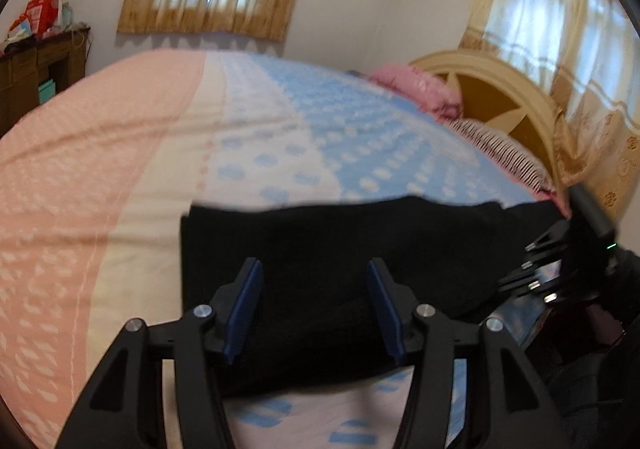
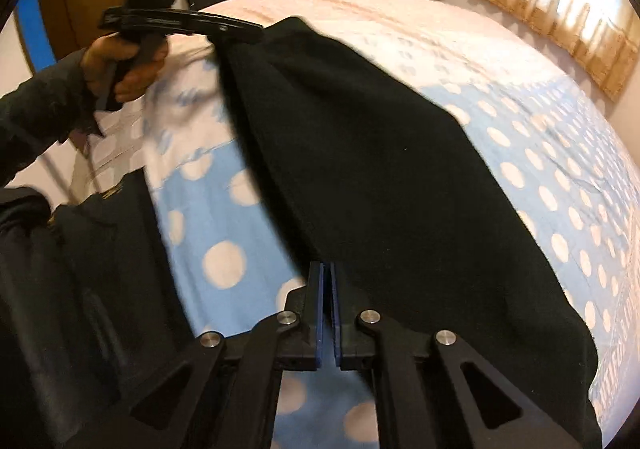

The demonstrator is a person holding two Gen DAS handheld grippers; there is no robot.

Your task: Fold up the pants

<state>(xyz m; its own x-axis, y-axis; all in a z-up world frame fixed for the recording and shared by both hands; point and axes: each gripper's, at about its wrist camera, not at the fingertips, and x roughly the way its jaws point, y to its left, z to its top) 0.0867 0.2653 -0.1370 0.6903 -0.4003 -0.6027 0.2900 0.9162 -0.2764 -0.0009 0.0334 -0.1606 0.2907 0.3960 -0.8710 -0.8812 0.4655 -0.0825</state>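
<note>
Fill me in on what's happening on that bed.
A person with a gripper in each hand is folding black pants on a bed with a polka-dot bedspread. The left gripper hangs over one end of the pants with its jaws apart, nothing pinched. The right gripper is shut at the other end, seemingly on the fabric's edge, though the blur hides whether cloth is caught.

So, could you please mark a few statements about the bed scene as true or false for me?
1. The pants are black. True.
2. The left gripper has its jaws shut. False: they stand open.
3. The right gripper has its jaws shut. True.
4. The pants lie on a wooden floor. False: on the dotted bedspread.
5. A pink pillow sits by the headboard. True.
</note>
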